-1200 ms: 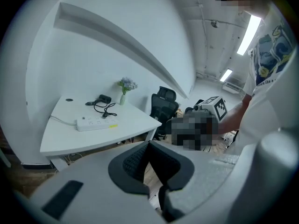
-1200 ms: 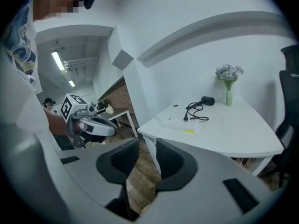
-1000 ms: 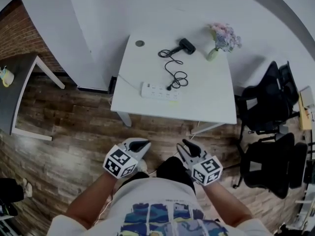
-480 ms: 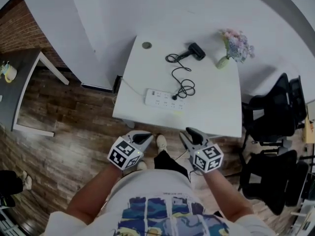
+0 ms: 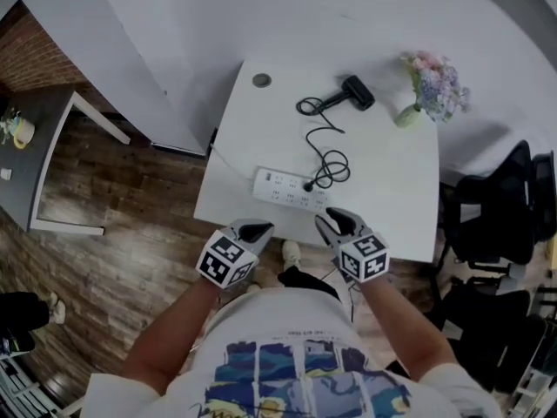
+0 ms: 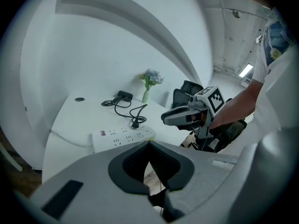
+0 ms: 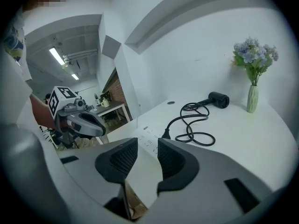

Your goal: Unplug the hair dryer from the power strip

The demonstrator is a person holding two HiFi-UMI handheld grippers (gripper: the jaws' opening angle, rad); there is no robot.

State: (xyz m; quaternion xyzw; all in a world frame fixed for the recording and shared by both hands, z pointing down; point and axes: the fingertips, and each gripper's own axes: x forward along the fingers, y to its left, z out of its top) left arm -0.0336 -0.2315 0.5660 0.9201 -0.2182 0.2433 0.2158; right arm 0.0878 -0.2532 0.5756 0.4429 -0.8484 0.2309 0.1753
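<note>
A white power strip (image 5: 287,190) lies near the front of the white table (image 5: 392,198). A black plug (image 5: 307,186) sits in it. The plug's cord coils back to the black hair dryer (image 5: 357,92) lying at the far side. My left gripper (image 5: 252,231) hovers at the table's near edge, just short of the strip, its jaw tips touching and empty. My right gripper (image 5: 335,225) hovers beside it to the right, jaws apart with nothing between them. The left gripper view shows the strip (image 6: 124,135) and plug (image 6: 136,123) ahead. In the right gripper view the plug (image 7: 165,135) lies ahead, with the dryer (image 7: 218,99) beyond it.
A vase of flowers (image 5: 432,85) stands at the table's far right corner. A round grommet (image 5: 261,80) sits at its far left. Black office chairs (image 5: 496,225) crowd the right side. A dark desk (image 5: 35,172) with a mug (image 5: 23,131) stands to the left on wood flooring.
Both grippers have moved forward to the table's near edge, and the table with the strip now lies much closer beneath the head view.
</note>
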